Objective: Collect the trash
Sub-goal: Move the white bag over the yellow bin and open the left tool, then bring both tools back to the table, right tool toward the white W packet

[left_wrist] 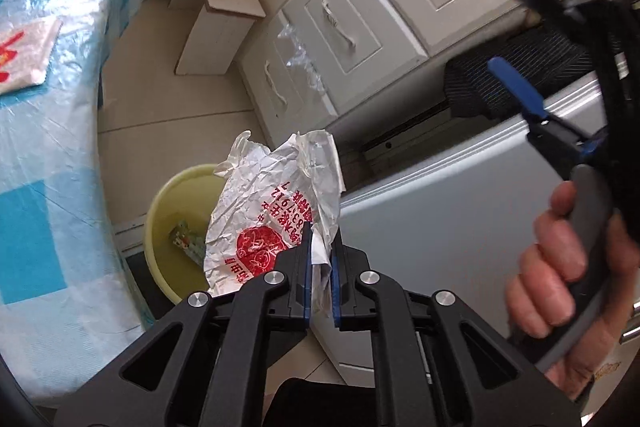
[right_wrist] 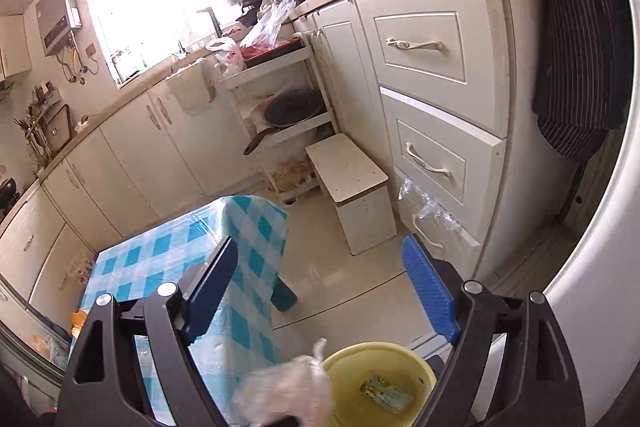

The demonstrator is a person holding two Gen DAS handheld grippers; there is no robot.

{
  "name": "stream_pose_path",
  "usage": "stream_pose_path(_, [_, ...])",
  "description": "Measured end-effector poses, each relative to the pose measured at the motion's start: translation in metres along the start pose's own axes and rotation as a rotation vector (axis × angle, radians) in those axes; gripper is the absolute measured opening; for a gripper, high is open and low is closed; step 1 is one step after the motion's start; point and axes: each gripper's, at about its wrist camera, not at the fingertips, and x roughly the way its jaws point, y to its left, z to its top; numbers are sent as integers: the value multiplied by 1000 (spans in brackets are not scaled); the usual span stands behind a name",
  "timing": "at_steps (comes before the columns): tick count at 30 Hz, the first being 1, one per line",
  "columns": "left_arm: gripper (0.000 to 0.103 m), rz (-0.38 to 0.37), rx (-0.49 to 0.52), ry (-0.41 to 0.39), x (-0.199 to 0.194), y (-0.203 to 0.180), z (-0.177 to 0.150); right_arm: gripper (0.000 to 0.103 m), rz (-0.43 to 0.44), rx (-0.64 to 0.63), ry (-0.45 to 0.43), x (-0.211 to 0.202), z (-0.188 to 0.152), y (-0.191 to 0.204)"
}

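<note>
My left gripper [left_wrist: 322, 247] is shut on a crumpled white plastic bag [left_wrist: 272, 211] with red print and holds it above a yellow bucket [left_wrist: 168, 203] on the floor. A small green-printed wrapper [left_wrist: 186, 241] lies inside the bucket. In the right wrist view the bag [right_wrist: 292, 391] shows blurred at the bucket's left rim [right_wrist: 416, 355], with the wrapper [right_wrist: 386, 395] inside. My right gripper [right_wrist: 320, 291] is open and empty above the bucket; it also shows in the left wrist view [left_wrist: 520, 39], held in a hand.
A table with a blue checked plastic cloth [left_wrist: 52, 147] [right_wrist: 176, 259] stands beside the bucket. A white step stool [right_wrist: 352, 187] stands by the white drawer cabinet [right_wrist: 432, 99]. A white fridge [left_wrist: 440, 195] is close on the right.
</note>
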Motion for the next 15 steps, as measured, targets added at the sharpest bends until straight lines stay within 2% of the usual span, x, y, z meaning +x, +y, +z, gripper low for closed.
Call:
stream_pose_path(2, [20, 22, -14, 29, 16, 4, -3, 81, 9, -20, 11, 5, 5, 15])
stream_pose_path(4, [39, 49, -14, 34, 22, 6, -7, 81, 5, -51, 3, -2, 5, 27])
stream_pose_path(7, [50, 71, 11, 23, 15, 4, -7, 81, -6, -119, -22, -7, 4, 43])
stream_pose_path(11, [57, 107, 64, 6, -10, 3, -6, 83, -41, -218, -53, -9, -1, 64])
stream_pose_path(15, [63, 161, 117, -24, -53, 10, -9, 85, -81, -325, -78, -10, -8, 86])
